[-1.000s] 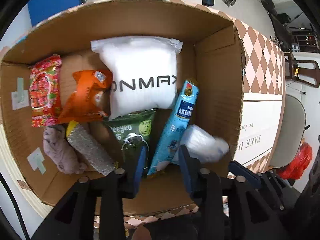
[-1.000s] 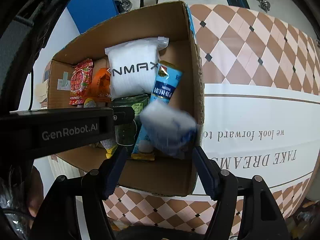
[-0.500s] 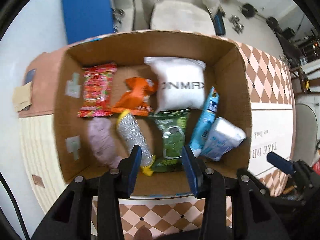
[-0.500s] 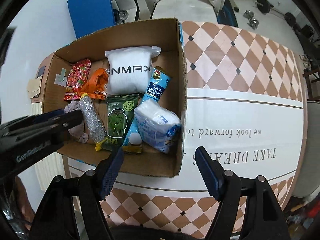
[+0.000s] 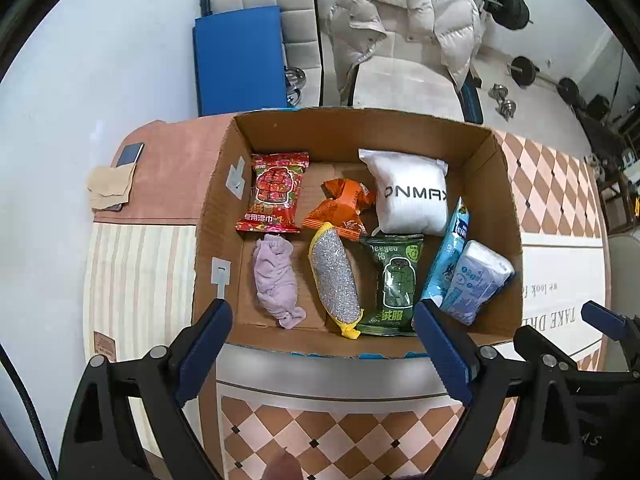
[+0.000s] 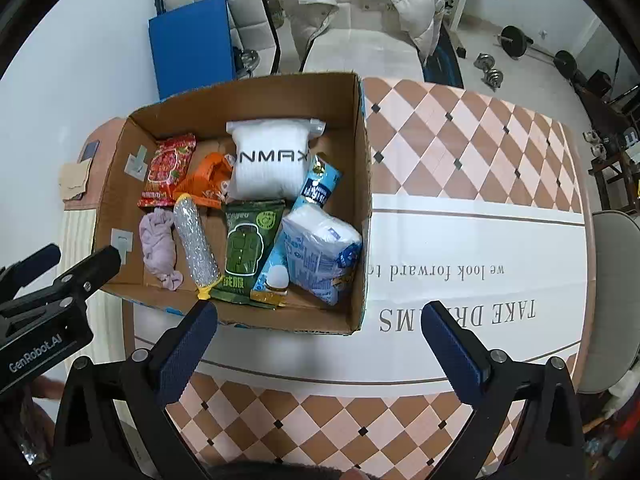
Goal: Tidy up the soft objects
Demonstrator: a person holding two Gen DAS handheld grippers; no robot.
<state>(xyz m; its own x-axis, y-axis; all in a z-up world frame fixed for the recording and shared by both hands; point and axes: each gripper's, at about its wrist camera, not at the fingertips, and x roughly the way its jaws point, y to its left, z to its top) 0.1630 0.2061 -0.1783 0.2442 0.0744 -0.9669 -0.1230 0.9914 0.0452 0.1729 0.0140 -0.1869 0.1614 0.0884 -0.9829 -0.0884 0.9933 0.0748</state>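
Observation:
An open cardboard box sits on the table and holds several soft items: a white ONMAX pouch, a red wipes pack, an orange packet, a lilac cloth, a silver scrubber, a green pack, a blue tube and a white-blue tissue pack. My left gripper is open and empty above the box's near wall. My right gripper is open and empty, near the box's front right corner.
The table has a checked cloth with a white printed band. A phone and a beige cloth lie on the pink part at the left. A chair with a white jacket and a blue mat stand behind the table.
The tissue pack left my right gripper and now lies in the box's right end. Both grippers have pulled back and up from the box, and my left gripper has opened wide.

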